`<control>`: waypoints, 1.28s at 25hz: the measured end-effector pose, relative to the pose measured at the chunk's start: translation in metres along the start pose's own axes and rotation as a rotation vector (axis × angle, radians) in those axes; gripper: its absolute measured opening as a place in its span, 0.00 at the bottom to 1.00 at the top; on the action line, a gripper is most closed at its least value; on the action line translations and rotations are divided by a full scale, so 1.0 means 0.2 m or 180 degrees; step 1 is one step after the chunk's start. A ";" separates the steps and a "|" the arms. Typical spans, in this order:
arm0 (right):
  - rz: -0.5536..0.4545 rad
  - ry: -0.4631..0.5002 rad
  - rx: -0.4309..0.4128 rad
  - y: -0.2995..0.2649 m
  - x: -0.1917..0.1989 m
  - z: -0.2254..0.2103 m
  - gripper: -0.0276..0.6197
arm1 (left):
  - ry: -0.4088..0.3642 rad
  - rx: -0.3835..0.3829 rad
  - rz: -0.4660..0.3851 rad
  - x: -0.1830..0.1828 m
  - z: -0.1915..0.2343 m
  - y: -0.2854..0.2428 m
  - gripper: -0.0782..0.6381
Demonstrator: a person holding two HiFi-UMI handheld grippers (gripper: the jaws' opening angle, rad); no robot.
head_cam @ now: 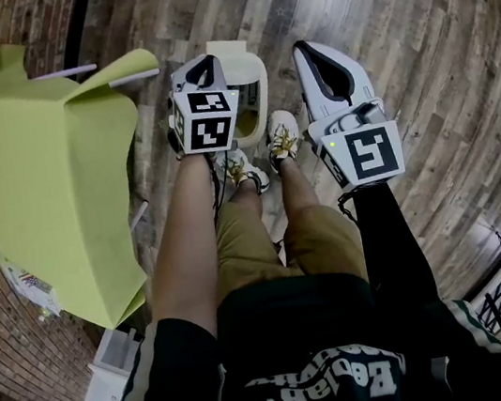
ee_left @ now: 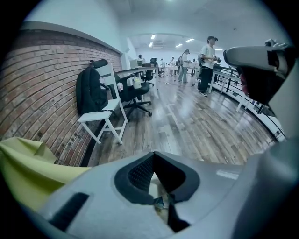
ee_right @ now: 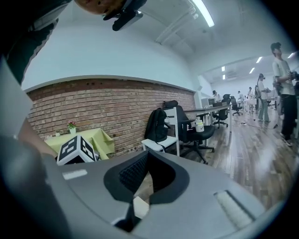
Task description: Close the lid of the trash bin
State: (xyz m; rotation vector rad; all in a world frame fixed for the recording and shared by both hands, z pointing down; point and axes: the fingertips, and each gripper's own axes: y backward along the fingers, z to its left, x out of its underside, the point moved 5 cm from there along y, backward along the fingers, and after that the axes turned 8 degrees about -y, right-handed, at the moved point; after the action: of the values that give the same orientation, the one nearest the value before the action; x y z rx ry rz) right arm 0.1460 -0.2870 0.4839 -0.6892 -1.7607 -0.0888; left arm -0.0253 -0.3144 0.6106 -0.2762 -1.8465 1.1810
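Observation:
In the head view a cream trash bin (head_cam: pixel 244 77) stands on the wood floor just beyond the person's shoes (head_cam: pixel 280 137). My left gripper's marker cube hides part of it. A yellowish hollow shows at the bin's near side; how its lid stands is unclear. My left gripper (head_cam: pixel 206 62) hangs over the bin's left part, jaws together and empty. My right gripper (head_cam: pixel 306 48) hovers just right of the bin, also shut on nothing. In the left gripper view (ee_left: pixel 161 186) a sliver of cream shows through the notch. The right gripper view (ee_right: pixel 140 186) looks towards the brick wall.
A table under a yellow-green cloth (head_cam: pixel 46 172) stands close on the left against a brick wall (ee_left: pixel 42 93). Farther off are a white chair with a black backpack (ee_left: pixel 93 95), an office chair (ee_left: pixel 135 91), several people (ee_left: pixel 208 60) and a railing (ee_left: pixel 243 88).

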 end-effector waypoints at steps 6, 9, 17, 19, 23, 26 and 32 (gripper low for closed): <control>0.0027 -0.0027 -0.0068 0.00 0.03 0.03 0.06 | 0.0044 -0.0049 -0.0024 0.03 -0.03 0.02 0.12; 0.0047 -0.0033 -0.0098 -0.01 0.04 0.05 0.06 | 0.0070 -0.0061 -0.0016 0.06 -0.03 0.04 0.12; 0.0117 -0.0037 -0.0139 -0.02 0.05 0.11 0.06 | 0.0144 -0.0027 -0.0041 0.14 -0.07 0.08 0.12; 0.0136 -0.0022 -0.0149 -0.02 0.06 0.13 0.06 | 0.0172 -0.0021 -0.0036 0.18 -0.07 0.10 0.12; 0.0172 -0.0018 -0.0164 0.00 0.08 0.17 0.06 | 0.0257 -0.0012 -0.0026 0.25 -0.09 0.12 0.12; 0.0191 -0.0016 -0.0160 0.01 0.10 0.20 0.06 | 0.0315 0.0017 -0.0017 0.30 -0.12 0.13 0.12; 0.0228 -0.0008 -0.0128 0.05 0.15 0.24 0.06 | 0.0293 0.0120 -0.0027 0.38 -0.17 0.15 0.12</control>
State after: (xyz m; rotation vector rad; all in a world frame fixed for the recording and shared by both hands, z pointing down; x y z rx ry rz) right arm 0.1048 -0.2477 0.4932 -0.7812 -1.7388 -0.0747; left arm -0.0500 -0.2323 0.6343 -0.2966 -1.7423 1.1768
